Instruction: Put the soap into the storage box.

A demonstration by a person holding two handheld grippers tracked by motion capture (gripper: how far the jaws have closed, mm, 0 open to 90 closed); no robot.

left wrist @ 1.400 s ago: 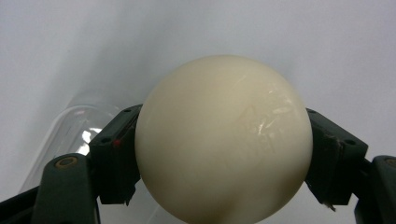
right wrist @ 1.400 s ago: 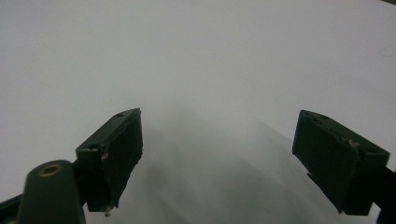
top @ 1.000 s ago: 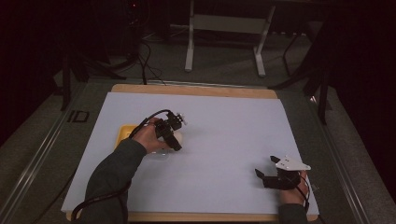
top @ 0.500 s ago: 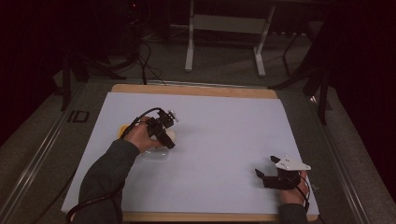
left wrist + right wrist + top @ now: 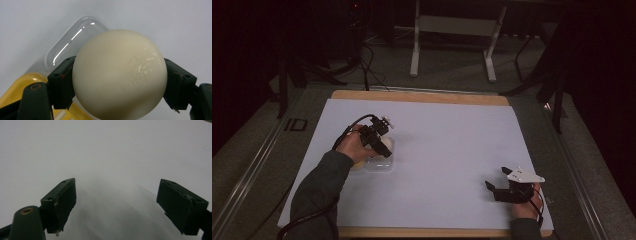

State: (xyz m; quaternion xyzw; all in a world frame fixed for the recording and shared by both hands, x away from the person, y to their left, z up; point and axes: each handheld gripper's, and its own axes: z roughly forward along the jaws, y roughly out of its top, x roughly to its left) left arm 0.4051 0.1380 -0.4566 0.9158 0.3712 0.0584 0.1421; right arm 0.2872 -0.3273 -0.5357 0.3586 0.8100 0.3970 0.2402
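The left gripper (image 5: 117, 82) clamps a cream ball (image 5: 119, 75) above a clear tray (image 5: 379, 161); likely mid-carry, a steady grip needed next; the right gripper (image 5: 117, 205) rests on the table (image 5: 452, 125), jaws apart.

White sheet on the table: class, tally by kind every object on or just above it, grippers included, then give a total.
Cream ball: 1
Clear plastic tray: 1
Yellow tray: 1
Grippers: 2, left gripper and right gripper
Total: 5
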